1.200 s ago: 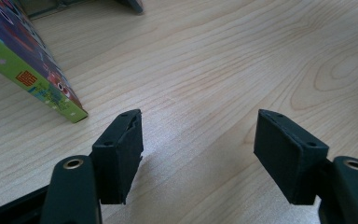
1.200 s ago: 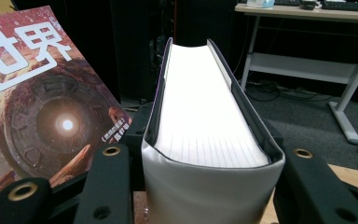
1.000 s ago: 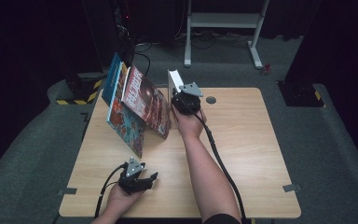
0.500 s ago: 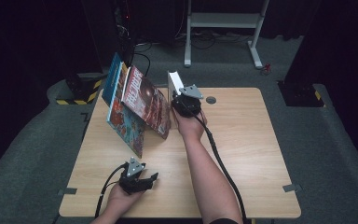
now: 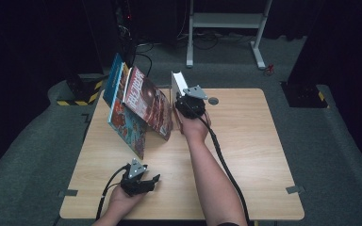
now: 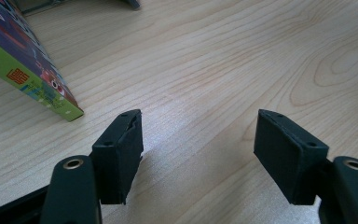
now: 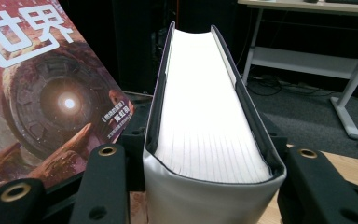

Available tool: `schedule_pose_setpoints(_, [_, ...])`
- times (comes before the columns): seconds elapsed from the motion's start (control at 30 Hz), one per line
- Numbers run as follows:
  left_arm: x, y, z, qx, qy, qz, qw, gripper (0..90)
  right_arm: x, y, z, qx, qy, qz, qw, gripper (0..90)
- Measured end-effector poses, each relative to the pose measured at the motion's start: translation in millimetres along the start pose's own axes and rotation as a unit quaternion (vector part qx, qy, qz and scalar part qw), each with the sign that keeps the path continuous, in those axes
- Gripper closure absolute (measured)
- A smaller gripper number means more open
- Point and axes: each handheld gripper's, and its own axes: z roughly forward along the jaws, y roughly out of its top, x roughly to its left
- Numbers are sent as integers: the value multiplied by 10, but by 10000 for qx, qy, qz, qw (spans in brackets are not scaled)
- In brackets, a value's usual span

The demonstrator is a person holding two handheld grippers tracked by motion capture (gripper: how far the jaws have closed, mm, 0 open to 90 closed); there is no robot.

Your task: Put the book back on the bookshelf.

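Two black jaws of the right gripper (image 5: pixel 183 98) clamp a thick book (image 7: pixel 209 116) from either side. It has a soft pale grey cover, a rounded spine and a bright white block of pages (the page edges face up in the right gripper view). The book stands upright at the far edge of the wooden table (image 5: pixel 254 141), just right of the leaning magazines (image 5: pixel 143 101), its long side running away from the person. The nearest magazine (image 7: pixel 42 93) shows a glowing round portal in reddish rock. The left gripper (image 6: pixel 198 154), well nearer the person than the book, rests with jaws spread wide over bare wood.
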Motion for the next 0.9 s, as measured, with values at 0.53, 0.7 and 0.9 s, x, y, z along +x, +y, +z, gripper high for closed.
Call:
schedule_pose_setpoints(0.53, [-3,1,3,3,8,5,10000,329,-10,-3,4,77,71,17,9999,467])
schedule_pose_setpoints(0.7, [-3,1,3,5,9,8,10000,328,-11,-5,11,114,102,50,9999,446])
schedule_pose_setpoints(0.9, [-7,0,4,3,-2,-10,10000,328,-15,0,17,149,128,74,9998,422])
